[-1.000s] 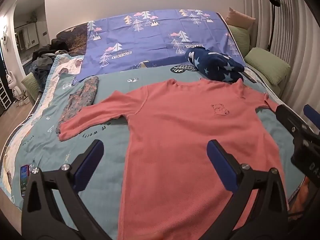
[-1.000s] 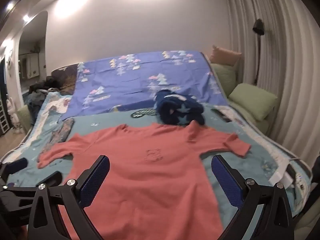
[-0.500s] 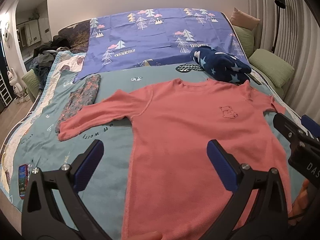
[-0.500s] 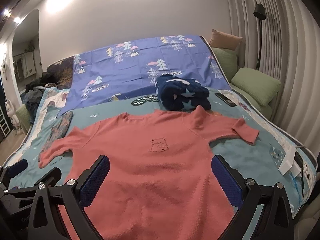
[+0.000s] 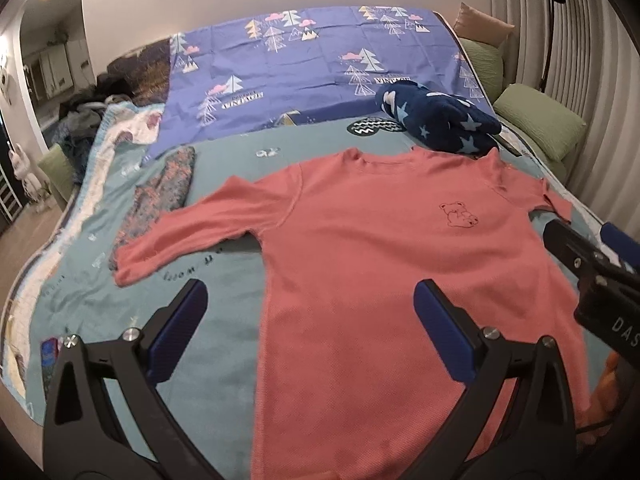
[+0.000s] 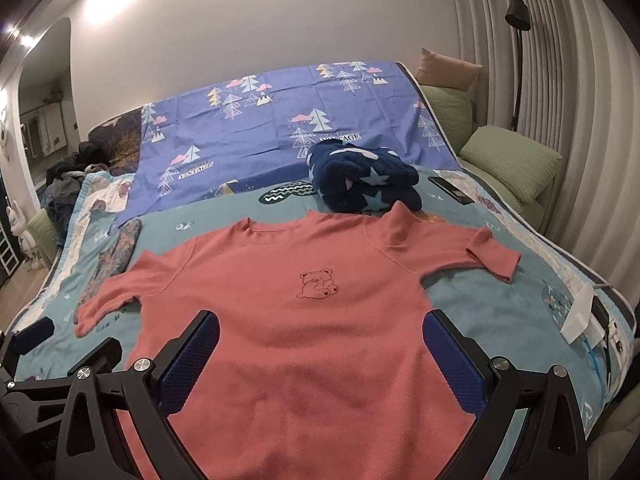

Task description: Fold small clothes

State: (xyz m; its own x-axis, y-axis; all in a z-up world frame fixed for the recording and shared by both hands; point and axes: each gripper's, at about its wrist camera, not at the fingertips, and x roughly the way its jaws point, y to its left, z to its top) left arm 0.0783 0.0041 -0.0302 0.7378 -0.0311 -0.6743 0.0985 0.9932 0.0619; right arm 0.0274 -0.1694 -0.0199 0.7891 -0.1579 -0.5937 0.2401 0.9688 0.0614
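Note:
A coral long-sleeved shirt (image 5: 380, 248) (image 6: 304, 308) with a small bear drawing lies flat, front up, on the teal bedspread (image 5: 224, 344). Both sleeves are spread out sideways. My left gripper (image 5: 308, 316) hovers open above the shirt's lower left edge, with nothing between its blue pads. My right gripper (image 6: 320, 344) hovers open over the shirt's lower middle, also holding nothing. The right gripper's body shows at the right edge of the left wrist view. The shirt's hem is hidden below both views.
A folded navy star blanket (image 5: 440, 120) (image 6: 360, 180) sits just beyond the collar. A floral patterned garment (image 5: 160, 192) lies left of the left sleeve. Green pillows (image 6: 512, 160) line the right side. A phone (image 6: 450, 190) lies near the blanket, and a white charger (image 6: 580, 316) at the bed's right edge.
Both grippers have tilted down and moved closer to the shirt, which fills more of each view. Both stay open. The shirt has not moved.

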